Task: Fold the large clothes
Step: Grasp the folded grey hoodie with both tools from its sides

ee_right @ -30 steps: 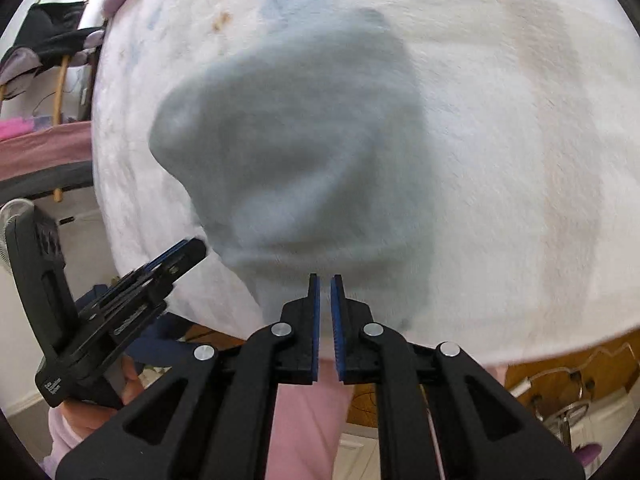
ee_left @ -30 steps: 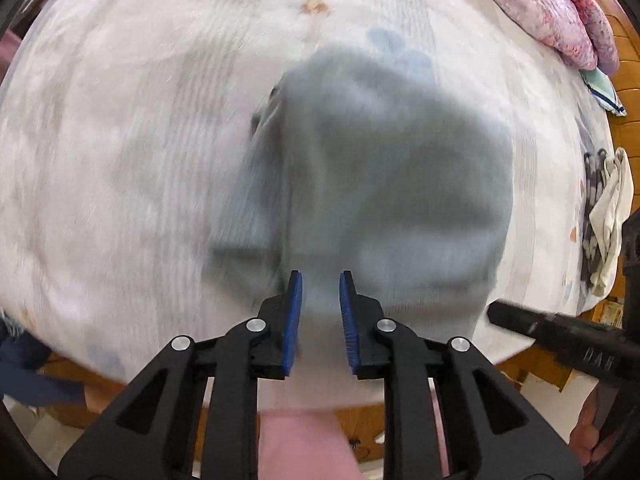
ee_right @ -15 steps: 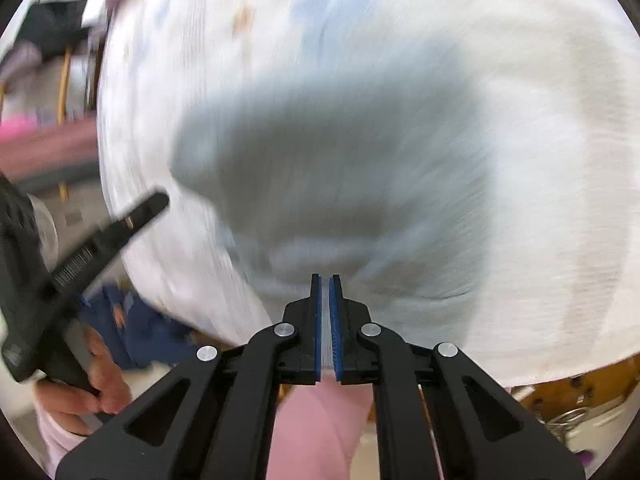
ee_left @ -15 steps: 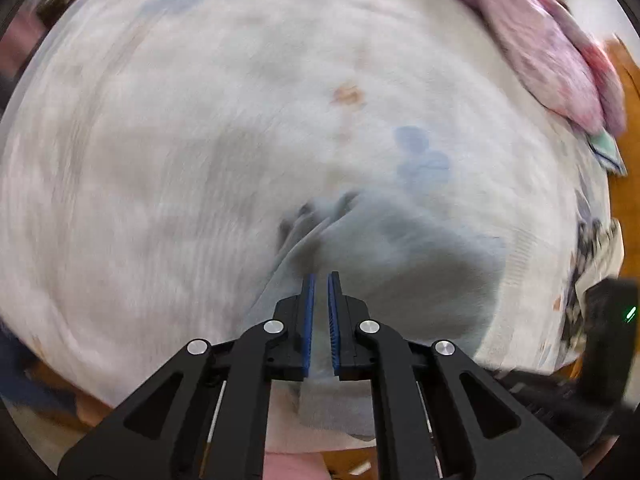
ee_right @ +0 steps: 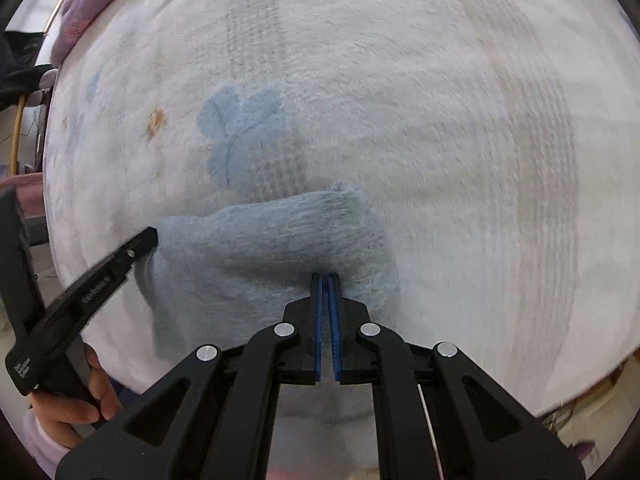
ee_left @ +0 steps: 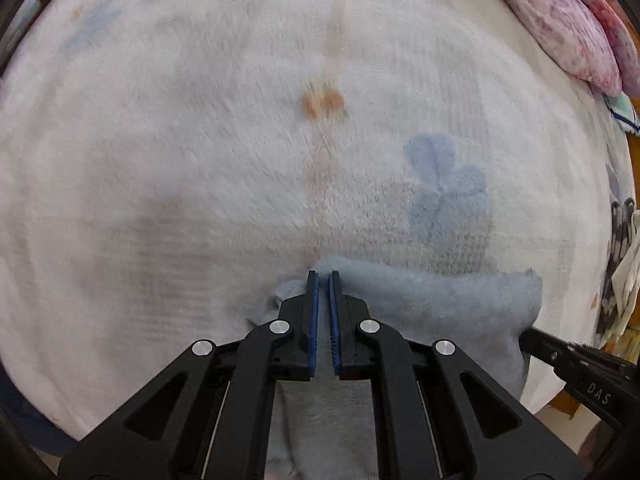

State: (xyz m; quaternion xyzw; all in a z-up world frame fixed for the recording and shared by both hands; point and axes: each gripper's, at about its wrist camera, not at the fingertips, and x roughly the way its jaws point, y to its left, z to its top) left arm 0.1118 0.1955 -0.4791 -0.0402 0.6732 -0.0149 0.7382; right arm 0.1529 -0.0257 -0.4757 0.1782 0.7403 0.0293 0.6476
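The left gripper and right gripper each have fingers clamped on an edge of the light blue garment, which lies at the near edge of the bed. Beyond it, a blue flower print marks the white blanket. A pink quilt lies at the far corner.

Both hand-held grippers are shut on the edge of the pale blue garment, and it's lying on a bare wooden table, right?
Not quite: the garment lies on a fluffy white blanket, as the right wrist view shows. Both the left hand-held gripper and the right hand-held gripper are shut on its edge.
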